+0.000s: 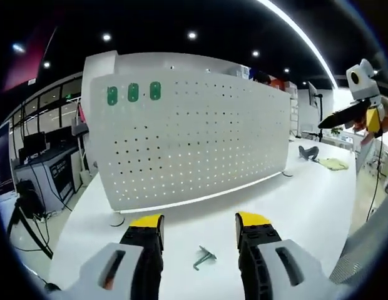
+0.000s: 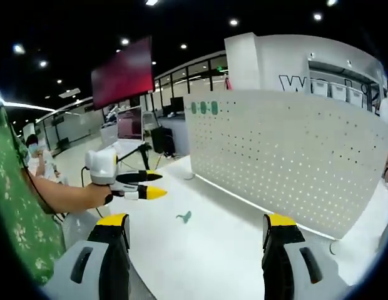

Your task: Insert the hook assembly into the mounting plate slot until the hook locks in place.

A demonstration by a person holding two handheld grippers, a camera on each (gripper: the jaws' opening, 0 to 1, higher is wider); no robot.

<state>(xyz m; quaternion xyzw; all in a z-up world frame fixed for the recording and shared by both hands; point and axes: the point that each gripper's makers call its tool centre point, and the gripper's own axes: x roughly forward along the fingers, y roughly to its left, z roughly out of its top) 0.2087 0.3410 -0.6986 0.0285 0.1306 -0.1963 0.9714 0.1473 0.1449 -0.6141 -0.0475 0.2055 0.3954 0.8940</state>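
The left tongs [image 1: 199, 226] hang wide open and empty just above the white desk [image 1: 294, 194], their yellow-tipped jaws framing a small grey metal hook assembly [image 1: 204, 257] that lies flat on the desk directly ahead and slightly below, between the two jaws but touching neither. In the left gripper view the hook's long axis runs on a diagonal, its bent end turned up and toward the right jaw, its straight leg trailing down toward the left jaw. Seen from the right gripper view, the right tongs [image 2: 198, 230] are also spread wide with nothing in them, and the same hook assembly [image 2: 184, 217] sits further out on the desk, ahead and a touch to the left, with the left tongs [image 2: 154, 185] hovering near it from the left on a person's hand; there its jaws look drawn closer together than in its own view, so how wide they stand is hard to settle from that side. By this reading the left tongs are plainly the nearer of the pair, and the pick-up would fall to them, with a small turn of the wrist to square the jaws across the hook's leg. Beyond the hook, well apart from it, a white perforated mounting plate [image 1: 200, 137] stands upright across the desk, three green tags [image 1: 132, 93] at its upper corner; no hook is yet seated in it.
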